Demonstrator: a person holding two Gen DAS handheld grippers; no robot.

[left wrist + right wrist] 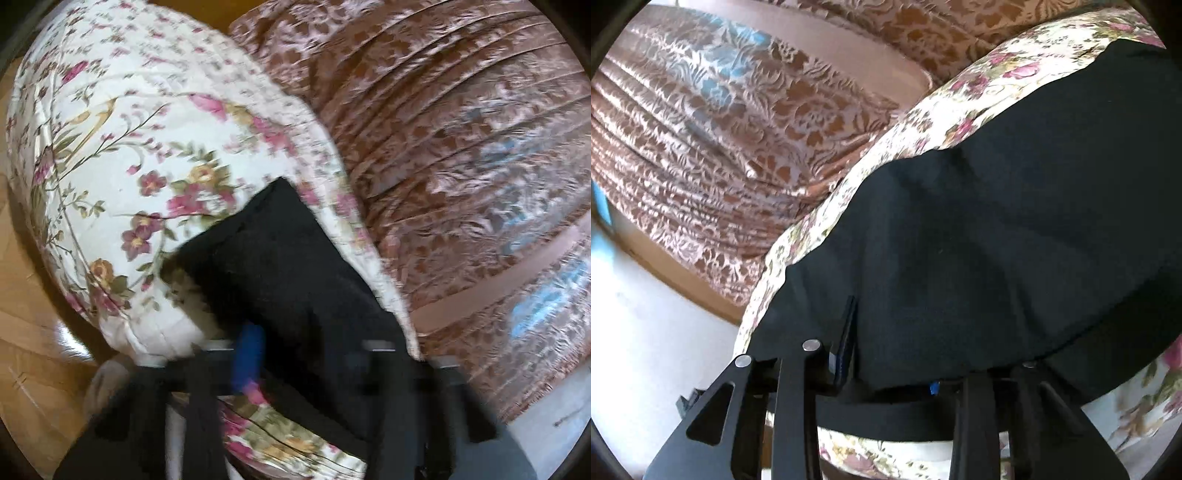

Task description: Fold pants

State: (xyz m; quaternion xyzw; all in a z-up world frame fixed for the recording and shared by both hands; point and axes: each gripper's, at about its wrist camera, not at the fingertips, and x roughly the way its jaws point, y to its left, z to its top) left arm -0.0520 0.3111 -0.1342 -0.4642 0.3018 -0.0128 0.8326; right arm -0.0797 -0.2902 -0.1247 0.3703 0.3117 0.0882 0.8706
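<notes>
- Black pants (288, 266) spread on a floral quilt (129, 129), beside a brown brocade bedspread (461, 147); wooden floor (26, 295) at the far left.
- From the left wrist view: one squared corner of the cloth pointing away over the quilt, the rest running back under the fingers.
- From the right wrist view: a broad, mostly smooth dark panel of pants (1015, 240) across the quilt (871, 177), with shallow creases and the near hem draped over the tool.
- Left gripper (310, 343): closed right down, by the look of it on the near edge of the pants. Blue pad (249, 350) showing on one side, the other finger buried under cloth, picture blurred, so the pinch itself not plainly seen.
- Right gripper (890, 354): jaws part-way apart, with the hem lying across the gap. No firm pinch visible, and probably no hold yet.
- Done so far, judging by the lie of the cloth: laid out and roughly flattened, with the near edge reached on both sides. Impossible to tell whether already doubled leg over leg; layers not distinguishable in the black.
- Left to do, most likely: securing the right-hand grip, lifting the near edge, carrying it over towards the far corner, then smoothing and perhaps a further fold.
- Overall: early to middle, with no finished compact bundle anywhere in sight.
</notes>
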